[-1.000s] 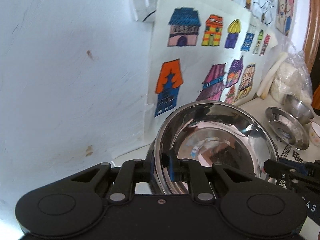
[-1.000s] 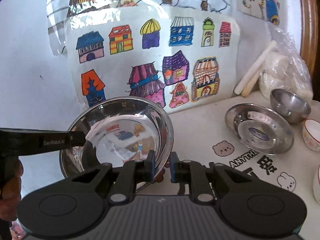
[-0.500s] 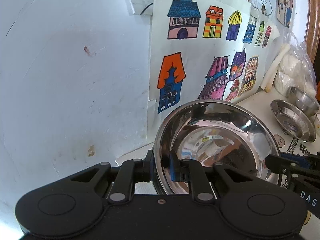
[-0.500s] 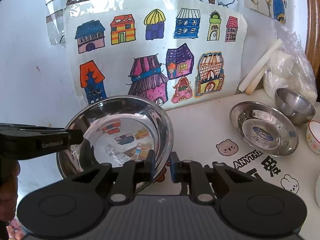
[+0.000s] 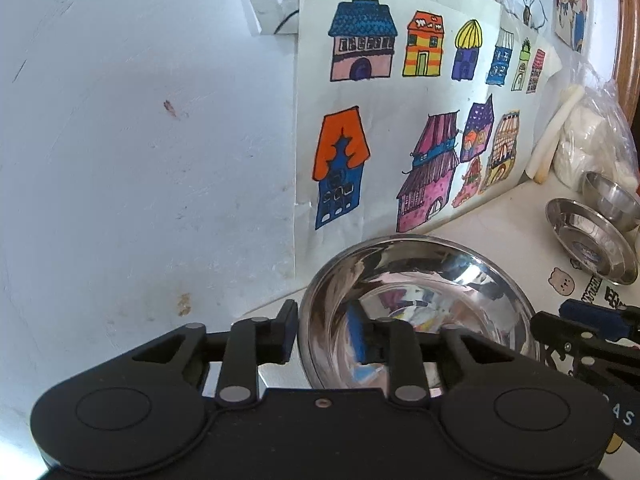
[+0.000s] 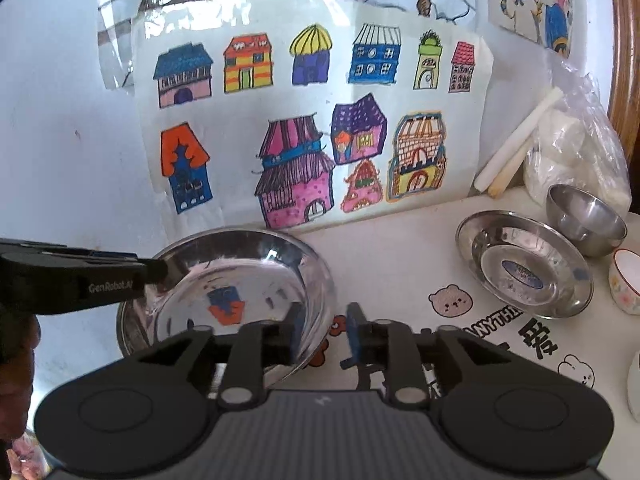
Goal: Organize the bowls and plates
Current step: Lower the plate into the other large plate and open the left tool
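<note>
**Visitor:** Why two grippers on one bowl?

**Me:** The big steel bowl (image 6: 236,292) is wide, shiny and slippery, so I take it by the rim from both sides. It sits low at the left of the table (image 6: 400,256), near the wall, and looks set down on it, though I can't be certain.

**Visitor:** Are both clamped on it?

**Me:** No. My left gripper (image 5: 332,332) has its jaws apart, one finger outside the rim, one inside. My right gripper (image 6: 322,332) is parted too, straddling the near rim with a gap showing, so neither pinches the bowl.

**Visitor:** Where do the others sit?

**Me:** Well apart, at the far right: a steel plate (image 6: 524,264), with a small steel bowl (image 6: 584,220) just behind it and a white cup (image 6: 626,284) beside. I judge the grouping starts there.
</note>
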Demonstrator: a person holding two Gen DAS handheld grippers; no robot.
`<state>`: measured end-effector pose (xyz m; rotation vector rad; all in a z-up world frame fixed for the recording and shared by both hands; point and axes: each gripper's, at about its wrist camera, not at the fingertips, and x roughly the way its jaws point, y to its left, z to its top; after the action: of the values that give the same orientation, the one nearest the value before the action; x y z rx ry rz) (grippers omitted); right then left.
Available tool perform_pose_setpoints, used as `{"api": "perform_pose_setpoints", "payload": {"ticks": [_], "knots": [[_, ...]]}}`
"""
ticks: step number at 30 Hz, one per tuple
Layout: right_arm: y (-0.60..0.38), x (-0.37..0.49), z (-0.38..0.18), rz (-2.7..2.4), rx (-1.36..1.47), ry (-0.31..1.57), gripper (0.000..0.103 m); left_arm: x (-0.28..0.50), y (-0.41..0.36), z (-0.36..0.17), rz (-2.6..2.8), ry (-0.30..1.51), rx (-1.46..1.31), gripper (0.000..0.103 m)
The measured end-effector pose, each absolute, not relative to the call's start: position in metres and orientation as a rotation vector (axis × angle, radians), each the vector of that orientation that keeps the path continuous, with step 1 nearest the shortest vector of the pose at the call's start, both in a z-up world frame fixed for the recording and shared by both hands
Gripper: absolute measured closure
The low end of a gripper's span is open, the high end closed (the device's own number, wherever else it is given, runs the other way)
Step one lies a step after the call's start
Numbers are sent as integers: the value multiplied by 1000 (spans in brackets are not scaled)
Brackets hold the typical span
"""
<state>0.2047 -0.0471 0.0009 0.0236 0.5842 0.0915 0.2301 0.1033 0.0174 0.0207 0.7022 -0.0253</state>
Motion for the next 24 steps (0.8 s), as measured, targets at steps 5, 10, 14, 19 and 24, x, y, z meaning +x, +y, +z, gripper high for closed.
{"api": "perform_pose_setpoints", "payload": {"ticks": [5, 10, 14, 19, 24], "knots": [[-56, 200, 3, 89, 43, 561, 49, 224, 100, 22, -21, 682, 17, 33], [-70, 192, 6, 82, 78, 542, 29, 219, 88, 32, -37, 635, 31, 12], [-88, 183, 7, 68, 126, 514, 7, 214, 74, 40, -46, 587, 40, 1], [-114, 172, 8, 37, 155, 499, 1, 214, 52, 46, -77, 587, 42, 1], [-144, 158, 9, -14, 184, 469, 0, 216, 24, 50, -104, 577, 78, 1]]}}
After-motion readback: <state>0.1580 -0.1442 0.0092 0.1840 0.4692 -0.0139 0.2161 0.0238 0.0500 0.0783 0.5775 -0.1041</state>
